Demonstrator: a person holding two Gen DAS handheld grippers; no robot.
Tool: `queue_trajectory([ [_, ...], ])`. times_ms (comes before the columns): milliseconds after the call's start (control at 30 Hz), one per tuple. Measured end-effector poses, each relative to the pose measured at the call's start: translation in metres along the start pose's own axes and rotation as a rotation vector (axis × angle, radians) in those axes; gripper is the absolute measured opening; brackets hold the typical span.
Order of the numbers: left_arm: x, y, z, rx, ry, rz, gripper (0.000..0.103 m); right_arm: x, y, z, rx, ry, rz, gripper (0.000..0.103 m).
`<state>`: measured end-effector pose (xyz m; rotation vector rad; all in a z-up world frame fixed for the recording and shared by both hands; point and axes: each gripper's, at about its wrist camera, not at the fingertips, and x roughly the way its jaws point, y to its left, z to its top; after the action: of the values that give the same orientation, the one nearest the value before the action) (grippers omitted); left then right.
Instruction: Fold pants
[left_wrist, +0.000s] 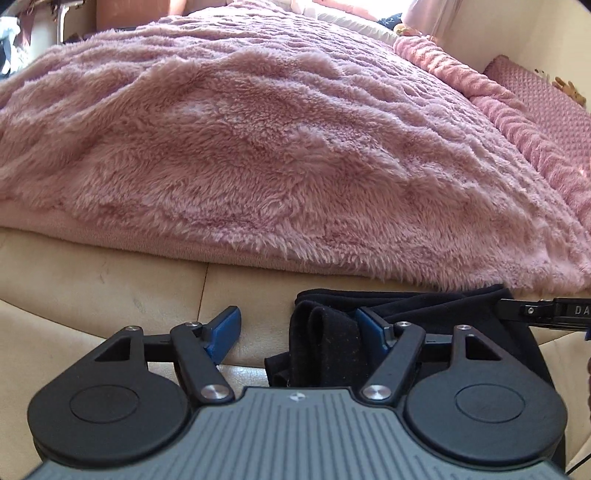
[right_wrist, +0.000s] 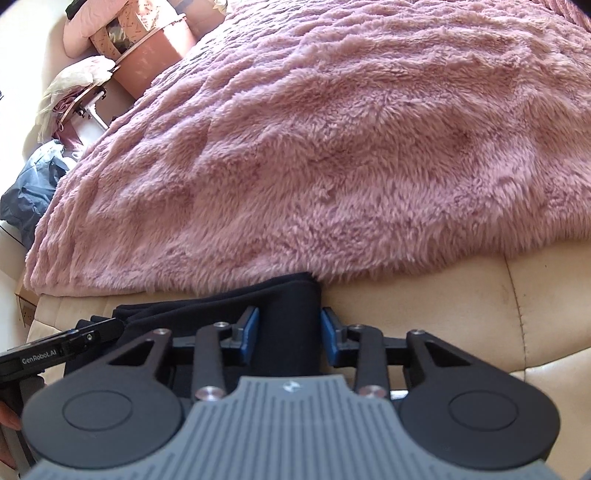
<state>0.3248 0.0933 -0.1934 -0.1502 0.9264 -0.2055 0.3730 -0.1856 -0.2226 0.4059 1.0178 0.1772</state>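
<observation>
One fluffy pink blanket (left_wrist: 280, 147), largest thing in sight, spread over the bed from about 9 o'clock round to 3 o'clock in both wrist views. One cream leather bed edge (left_wrist: 110, 280) below it, stitched seams showing, bare at 7 and 8 o'clock in the left wrist view and at 4 o'clock in the right. One pair of black pants (right_wrist: 291, 306), bunched and partly folded, draped over that cream edge right up against the blanket's hem, at 6 o'clock in the right wrist view and about 5 o'clock in the left.

Two grippers. Left gripper (left_wrist: 299, 328) spread wide, two blue pads: one over bare cream leather, the other lying against the pants' bunched end, a fold of cloth between the pads but not pinched. Right gripper (right_wrist: 290, 328) narrower, two blue pads flanking a fold of the pants; cannot tell for certain whether the pads press the cloth, though they sit close on both sides.

Clutter at 10 o'clock in the right wrist view: one brown tub (right_wrist: 155, 55), one blue bundle (right_wrist: 33, 184).
</observation>
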Motion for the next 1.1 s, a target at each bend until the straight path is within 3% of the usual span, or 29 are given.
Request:
queue_trajectory([
  [133, -0.02, 0.003, 0.004, -0.065, -0.023, -0.018, 0.082, -0.015, -0.002, -0.004, 0.024, 0.015, 0.035, 0.035],
  [267, -0.04, 0.018, -0.005, -0.178, -0.006, -0.146, 0.085, -0.041, -0.01, -0.027, 0.047, 0.014, 0.09, 0.049],
  [400, -0.043, 0.037, -0.028, -0.322, 0.078, -0.282, 0.085, -0.06, -0.023, -0.057, 0.121, 0.031, 0.159, 0.05],
  [500, -0.035, 0.046, -0.045, -0.392, 0.132, -0.325, 0.083, -0.061, -0.034, -0.076, 0.171, 0.056, 0.173, 0.048],
  [633, -0.032, 0.05, -0.054, -0.443, 0.116, -0.367, 0.083, -0.059, -0.048, -0.084, 0.272, 0.052, 0.234, 0.047],
  [733, -0.027, 0.052, -0.053, -0.475, 0.129, -0.383, 0.082, -0.055, -0.048, -0.083, 0.278, 0.066, 0.252, 0.043],
  [767, -0.027, 0.051, -0.053, -0.473, 0.133, -0.39, 0.077, -0.054, -0.046, -0.082, 0.27, 0.068, 0.259, 0.043],
  [1000, -0.021, 0.041, -0.052, -0.444, 0.157, -0.414, 0.072, -0.045, -0.038, -0.078, 0.255, 0.072, 0.269, 0.041],
  [1033, -0.021, 0.042, -0.052, -0.447, 0.159, -0.41, 0.068, -0.044, -0.037, -0.077, 0.246, 0.074, 0.265, 0.037],
  [1100, -0.022, 0.043, -0.053, -0.452, 0.165, -0.38, 0.048, -0.043, -0.036, -0.077, 0.229, 0.076, 0.257, 0.031],
])
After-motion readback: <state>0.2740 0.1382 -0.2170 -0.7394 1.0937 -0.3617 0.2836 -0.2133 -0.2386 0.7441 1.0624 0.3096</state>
